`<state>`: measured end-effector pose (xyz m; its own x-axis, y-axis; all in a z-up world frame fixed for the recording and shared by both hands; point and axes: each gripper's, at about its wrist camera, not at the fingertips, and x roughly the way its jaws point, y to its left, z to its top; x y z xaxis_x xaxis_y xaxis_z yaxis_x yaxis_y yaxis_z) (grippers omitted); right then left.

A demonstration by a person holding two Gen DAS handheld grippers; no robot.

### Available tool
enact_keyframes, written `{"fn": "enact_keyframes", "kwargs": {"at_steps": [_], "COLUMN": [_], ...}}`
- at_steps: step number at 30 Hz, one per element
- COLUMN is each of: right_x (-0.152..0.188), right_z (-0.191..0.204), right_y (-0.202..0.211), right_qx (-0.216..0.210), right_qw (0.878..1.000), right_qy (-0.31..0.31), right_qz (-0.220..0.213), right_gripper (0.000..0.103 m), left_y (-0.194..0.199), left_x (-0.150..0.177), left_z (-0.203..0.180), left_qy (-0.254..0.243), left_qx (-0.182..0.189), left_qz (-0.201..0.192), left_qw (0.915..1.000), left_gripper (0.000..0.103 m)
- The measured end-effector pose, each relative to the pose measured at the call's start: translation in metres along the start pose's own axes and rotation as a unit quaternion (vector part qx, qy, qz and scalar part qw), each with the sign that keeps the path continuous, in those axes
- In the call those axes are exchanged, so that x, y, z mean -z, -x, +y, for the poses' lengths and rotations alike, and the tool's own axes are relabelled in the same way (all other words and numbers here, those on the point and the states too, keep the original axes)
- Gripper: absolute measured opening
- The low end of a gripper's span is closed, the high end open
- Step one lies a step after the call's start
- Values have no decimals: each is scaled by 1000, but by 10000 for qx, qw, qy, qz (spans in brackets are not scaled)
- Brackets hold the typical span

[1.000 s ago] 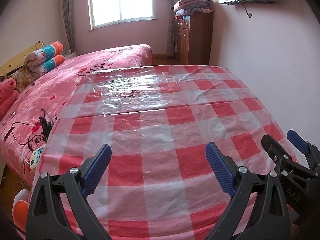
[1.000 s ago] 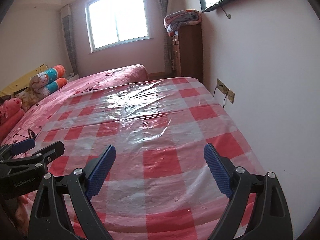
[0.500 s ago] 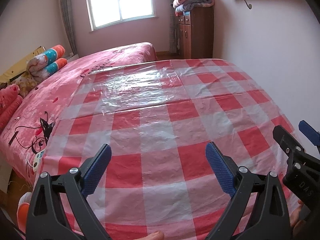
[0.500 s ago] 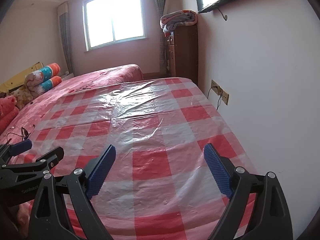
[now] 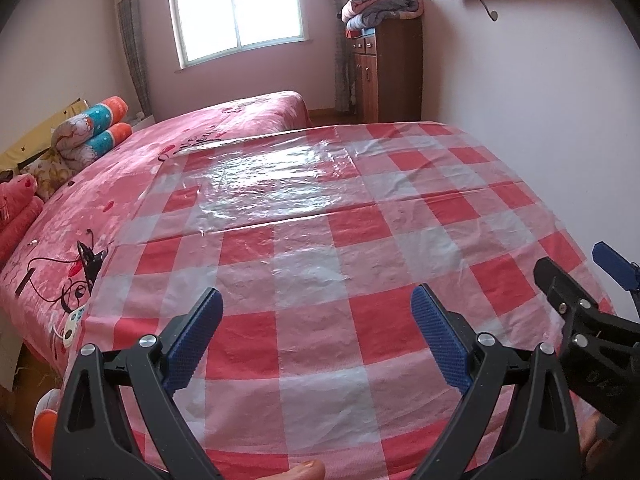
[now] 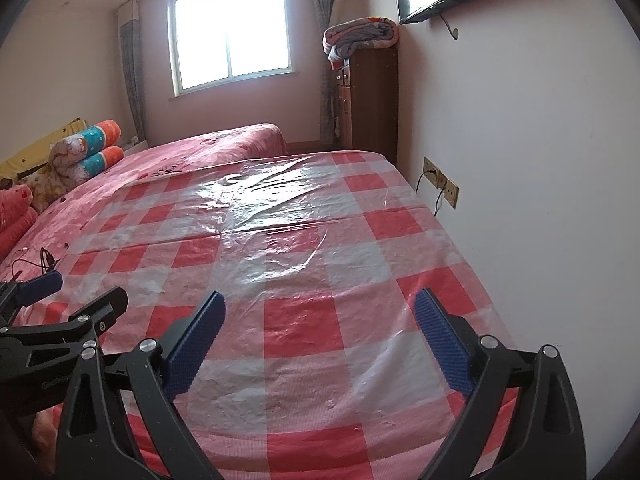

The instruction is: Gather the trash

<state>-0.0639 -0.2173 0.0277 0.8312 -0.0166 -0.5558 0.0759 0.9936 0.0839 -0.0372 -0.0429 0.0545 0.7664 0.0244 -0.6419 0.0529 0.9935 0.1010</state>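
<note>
I see pink walls (image 6: 520, 120), a bright window (image 5: 240, 4), a wooden cabinet (image 6: 372, 100) and a bed (image 5: 200, 140).

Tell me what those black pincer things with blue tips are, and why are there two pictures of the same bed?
Those are two grabbing tools. A person holds one in each hand, and each tool has a small camera looking forward along its jaws. One picture comes from the left gripper, the other from the right gripper. That is why each tool also shows at the edge of the other's picture.

Both pairs of jaws hang over a shiny red and white checked plastic sheet spread over a pink bed. The left jaws stand wide apart with nothing between them. The right jaws are opening, also with nothing between them. So nothing is held.

I see no trash on the sheet. A black cable lies on the bed beside it, and rolled blankets sit further back.
</note>
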Motion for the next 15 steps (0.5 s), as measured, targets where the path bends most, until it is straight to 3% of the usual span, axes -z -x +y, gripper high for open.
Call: {"fn": "enact_keyframes", "kwargs": {"at_steps": [15], "right_x": [0], "right_z": [4], "right_y": [-4], "right_qx": [-50], "right_qw": [9999], "right_qy": [53], "right_qz": [102], "right_gripper": [94], "left_y": [-2], "left_x": [1], "left_z": [0], "left_qy": [46], "left_qx": [69], "left_qz": [33], "left_qw": [10000], "left_gripper": [95]}}
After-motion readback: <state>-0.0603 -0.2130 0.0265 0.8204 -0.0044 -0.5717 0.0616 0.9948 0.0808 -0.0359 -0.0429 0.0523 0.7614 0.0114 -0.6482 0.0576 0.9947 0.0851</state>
